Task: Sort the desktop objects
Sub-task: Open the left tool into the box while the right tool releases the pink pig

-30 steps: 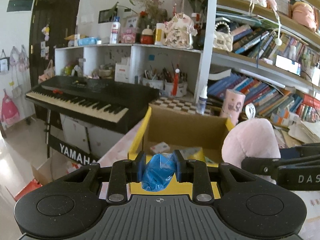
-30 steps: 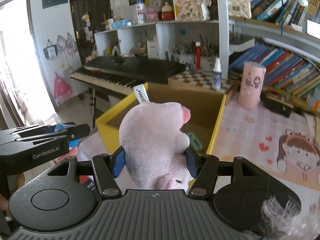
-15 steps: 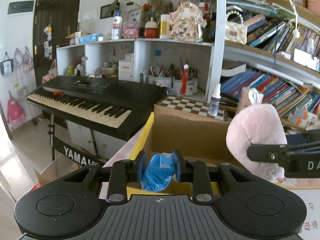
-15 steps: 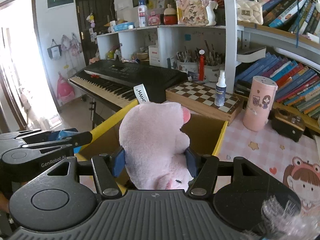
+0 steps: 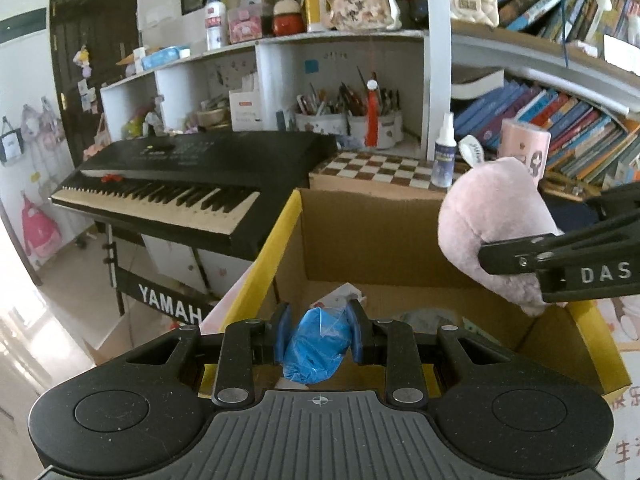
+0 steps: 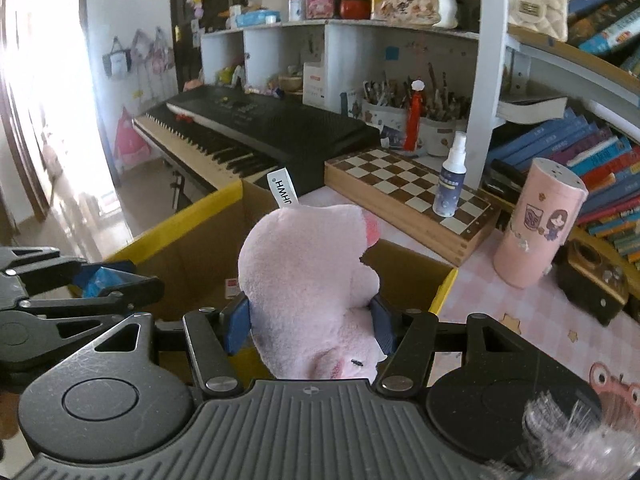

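Note:
My left gripper (image 5: 319, 334) is shut on a crumpled blue plastic bag (image 5: 316, 350) and hangs over the near edge of an open cardboard box (image 5: 372, 236) with yellow flap edges. Papers and small items lie on the box floor. My right gripper (image 6: 310, 322) is shut on a pink plush toy (image 6: 308, 280) with a white label, held above the same box (image 6: 192, 248). In the left wrist view the plush (image 5: 492, 224) hangs at the right over the box. In the right wrist view the left gripper and its blue bag (image 6: 96, 280) sit at the left.
A black keyboard (image 5: 188, 176) stands left of the box. Behind the box lie a chessboard (image 6: 408, 196) and a spray bottle (image 6: 450, 184). A pink cylinder (image 6: 536, 224) and a dark small box (image 6: 596, 276) stand on the pink desk mat at the right. Shelves of books rise behind.
Both grippers have moved forward over the box with their loads; the box now fills more of each view and its inside shows. Neither grip has changed.

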### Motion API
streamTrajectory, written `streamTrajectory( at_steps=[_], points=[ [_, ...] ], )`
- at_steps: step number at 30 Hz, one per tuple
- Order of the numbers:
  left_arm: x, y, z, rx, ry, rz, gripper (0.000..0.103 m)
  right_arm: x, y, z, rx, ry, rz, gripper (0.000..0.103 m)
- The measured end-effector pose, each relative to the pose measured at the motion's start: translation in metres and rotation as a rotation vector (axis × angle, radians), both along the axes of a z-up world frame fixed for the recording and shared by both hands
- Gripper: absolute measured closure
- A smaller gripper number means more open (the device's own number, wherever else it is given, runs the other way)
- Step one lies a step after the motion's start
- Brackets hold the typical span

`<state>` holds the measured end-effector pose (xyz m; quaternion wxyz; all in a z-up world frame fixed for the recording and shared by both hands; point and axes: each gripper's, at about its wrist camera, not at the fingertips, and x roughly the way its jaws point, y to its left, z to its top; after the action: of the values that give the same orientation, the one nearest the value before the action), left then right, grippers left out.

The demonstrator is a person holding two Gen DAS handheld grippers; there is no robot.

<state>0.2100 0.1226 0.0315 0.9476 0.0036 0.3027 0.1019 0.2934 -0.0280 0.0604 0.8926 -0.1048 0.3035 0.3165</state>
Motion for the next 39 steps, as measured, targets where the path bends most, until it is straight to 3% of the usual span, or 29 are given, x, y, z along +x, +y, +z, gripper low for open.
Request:
streamTrajectory(
  at_steps=[10, 11, 13, 15, 21, 26, 31, 39],
  points=[
    [0.008, -0.006, -0.010, 0.023, 0.035, 0.003, 0.072, 0.026, 0.016, -0.019, -0.114, 0.020, 0.068, 0.045],
    [0.009, -0.006, -0.009, 0.023, 0.033, 0.005, 0.069, 0.028, 0.019, -0.021, -0.128, 0.021, 0.079, 0.045],
    [0.006, -0.007, -0.007, 0.023, 0.015, 0.013, 0.042, 0.030, 0.023, -0.024, -0.149, 0.024, 0.096, 0.045],
    [0.000, -0.006, -0.003, 0.015, -0.025, 0.034, 0.028, 0.034, 0.027, -0.028, -0.166, 0.033, 0.111, 0.044],
    [-0.009, -0.006, 0.002, -0.015, -0.062, 0.067, 0.013, 0.043, 0.031, -0.037, -0.200, 0.067, 0.115, 0.041],
    [-0.015, -0.009, 0.006, -0.011, -0.071, 0.073, 0.005, 0.044, 0.027, -0.035, -0.178, 0.068, 0.086, 0.037],
    [-0.023, -0.008, 0.012, -0.019, -0.083, 0.086, 0.004, 0.036, 0.023, -0.024, -0.148, 0.023, 0.061, 0.029],
    [-0.041, -0.008, 0.018, -0.022, -0.116, 0.093, 0.000, 0.009, 0.005, -0.001, -0.083, -0.062, -0.012, 0.028]
  ],
)
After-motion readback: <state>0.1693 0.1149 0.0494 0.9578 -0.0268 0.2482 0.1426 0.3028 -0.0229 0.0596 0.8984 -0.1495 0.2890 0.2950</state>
